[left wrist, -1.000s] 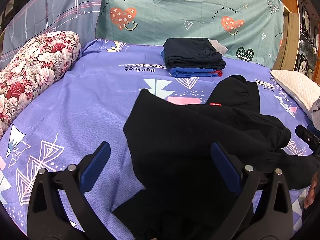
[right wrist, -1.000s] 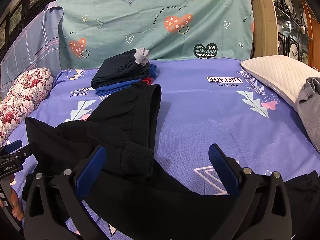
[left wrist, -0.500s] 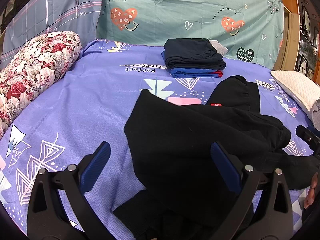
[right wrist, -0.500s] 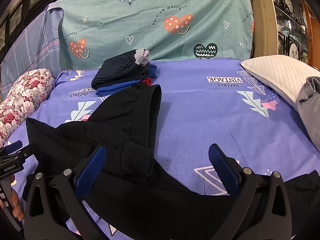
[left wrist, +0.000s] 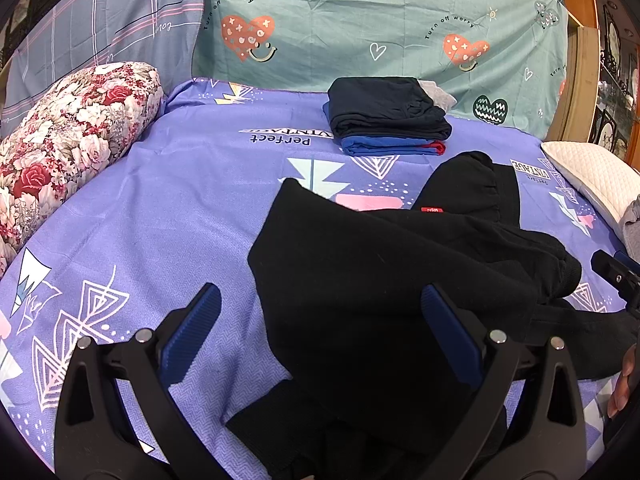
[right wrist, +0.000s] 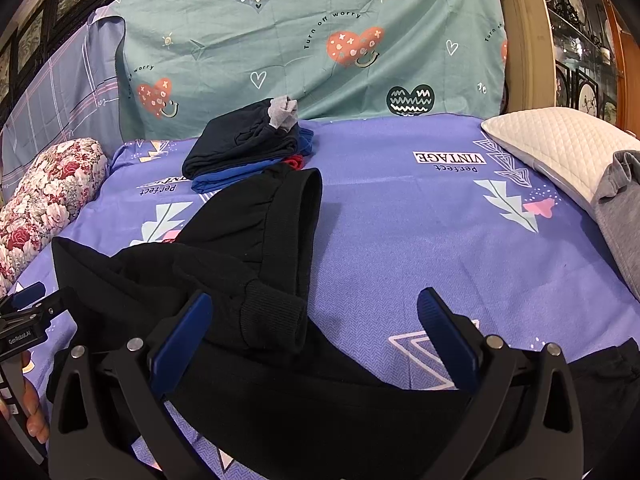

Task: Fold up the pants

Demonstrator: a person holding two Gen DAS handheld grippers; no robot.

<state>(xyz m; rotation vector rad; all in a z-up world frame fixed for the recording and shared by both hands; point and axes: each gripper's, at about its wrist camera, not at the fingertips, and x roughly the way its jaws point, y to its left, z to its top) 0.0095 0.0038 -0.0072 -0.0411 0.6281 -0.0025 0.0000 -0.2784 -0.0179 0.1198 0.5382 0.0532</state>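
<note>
Black pants [left wrist: 380, 276] lie crumpled on the purple bedsheet [left wrist: 180, 208], with the waistband and a red tag [left wrist: 431, 210] toward the far right. My left gripper [left wrist: 320, 322] hovers open over their near part, with nothing between its blue pads. In the right wrist view the same black pants [right wrist: 224, 280] spread from the left to the near edge, a ribbed cuff [right wrist: 272, 320] bunched in the middle. My right gripper [right wrist: 314, 326] is open just above that cuff, holding nothing. Each gripper's tip shows at the edge of the other view.
A stack of folded dark, blue and red clothes [left wrist: 388, 116] sits at the back of the bed. A floral bolster [left wrist: 68, 140] lies at the left, a white pillow [right wrist: 560, 148] and a grey garment [right wrist: 624, 208] at the right. A teal sheet [left wrist: 380, 20] hangs behind.
</note>
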